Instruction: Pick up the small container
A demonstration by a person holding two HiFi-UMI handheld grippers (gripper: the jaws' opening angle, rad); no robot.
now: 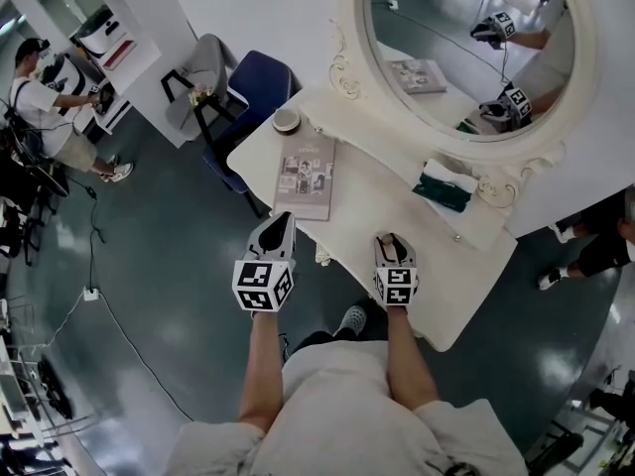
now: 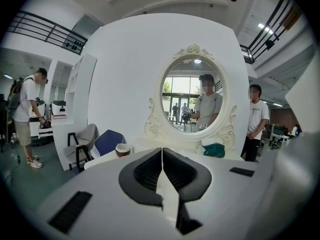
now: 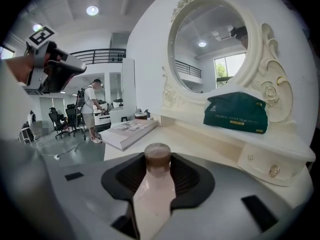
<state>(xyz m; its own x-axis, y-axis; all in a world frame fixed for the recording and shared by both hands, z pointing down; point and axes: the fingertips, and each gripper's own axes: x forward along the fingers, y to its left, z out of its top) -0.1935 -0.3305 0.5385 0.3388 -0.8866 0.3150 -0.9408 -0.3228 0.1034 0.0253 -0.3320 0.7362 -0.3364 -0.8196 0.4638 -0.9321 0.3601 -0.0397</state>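
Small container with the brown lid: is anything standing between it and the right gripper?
Nothing visible does. The small container already stands between the jaws of the right gripper, whose pads look closed against its sides. The book lies well off to the left and the green packet sits up on the shelf.

book [image 1: 306, 177] on table [image 1: 372, 221] | bowl [image 1: 286, 120] behind book | small container [image 3: 157, 159] between right gripper [image 1: 394, 241] jaws
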